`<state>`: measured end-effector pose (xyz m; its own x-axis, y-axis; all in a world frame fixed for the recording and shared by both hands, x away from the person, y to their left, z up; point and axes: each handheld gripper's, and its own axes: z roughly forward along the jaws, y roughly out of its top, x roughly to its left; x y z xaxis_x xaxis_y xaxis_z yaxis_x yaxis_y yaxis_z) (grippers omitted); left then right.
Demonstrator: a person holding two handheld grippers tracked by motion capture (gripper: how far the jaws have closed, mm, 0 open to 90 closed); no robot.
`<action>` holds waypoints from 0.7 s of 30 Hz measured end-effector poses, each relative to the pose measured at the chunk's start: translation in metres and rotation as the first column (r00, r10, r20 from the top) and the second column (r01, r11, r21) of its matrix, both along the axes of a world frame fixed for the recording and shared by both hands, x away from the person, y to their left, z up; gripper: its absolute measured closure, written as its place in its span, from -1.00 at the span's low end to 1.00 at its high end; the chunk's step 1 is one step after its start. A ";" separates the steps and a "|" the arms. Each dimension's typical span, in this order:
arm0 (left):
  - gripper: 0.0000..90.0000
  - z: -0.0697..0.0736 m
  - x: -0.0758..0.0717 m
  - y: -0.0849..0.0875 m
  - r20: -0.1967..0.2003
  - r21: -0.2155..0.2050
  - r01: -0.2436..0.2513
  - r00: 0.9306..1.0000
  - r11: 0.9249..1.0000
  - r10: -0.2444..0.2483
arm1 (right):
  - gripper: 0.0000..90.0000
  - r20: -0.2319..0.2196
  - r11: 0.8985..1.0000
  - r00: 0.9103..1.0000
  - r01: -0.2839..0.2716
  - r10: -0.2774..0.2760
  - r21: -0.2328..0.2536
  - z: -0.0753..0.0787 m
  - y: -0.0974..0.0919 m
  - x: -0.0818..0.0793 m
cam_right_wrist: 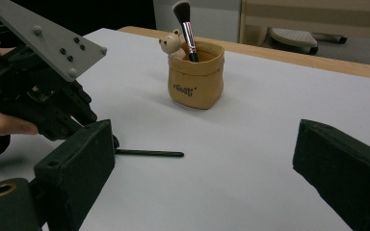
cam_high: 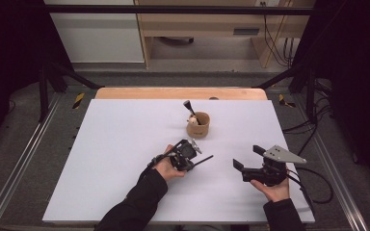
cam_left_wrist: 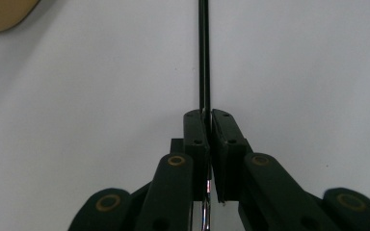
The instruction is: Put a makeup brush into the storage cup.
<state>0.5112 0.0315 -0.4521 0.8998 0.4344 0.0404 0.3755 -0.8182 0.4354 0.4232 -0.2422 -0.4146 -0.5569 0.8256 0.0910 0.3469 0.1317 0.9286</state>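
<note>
Black and slender, a brush handle [cam_left_wrist: 204, 57] was found clamped in the left tool [cam_high: 189, 155], low over the tabletop [cam_high: 125, 144], presumably for pouch [cam_high: 198, 126] insertion; the right tool [cam_high: 248, 158] was held apart, idle.

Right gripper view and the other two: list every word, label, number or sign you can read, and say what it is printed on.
Dark lettering on the front of the tan pouch: one short word, too blurred to read with certainty.
Same pouch in the high view: a dark mark, too small to read.
Makeup brush standing in the pouch: no readable text.
Thin black handle clamped in the left gripper: no text visible.
Nothing else carries legible writing.
</note>
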 end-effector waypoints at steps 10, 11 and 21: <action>0.90 0.009 -0.004 0.005 0.024 -0.027 0.013 1.000 1.000 -0.013 | -0.82 0.002 1.000 1.000 0.000 0.000 0.000 0.000 0.000 0.000; 0.90 0.010 -0.004 0.006 0.023 -0.028 0.015 1.000 0.999 -0.015 | -0.82 0.002 1.000 1.000 0.000 0.000 0.000 0.000 0.000 0.000; 0.90 0.022 -0.011 0.016 0.044 -0.049 0.032 0.999 0.998 -0.030 | -0.82 0.004 1.000 1.000 -0.001 0.001 -0.019 -0.001 0.000 0.000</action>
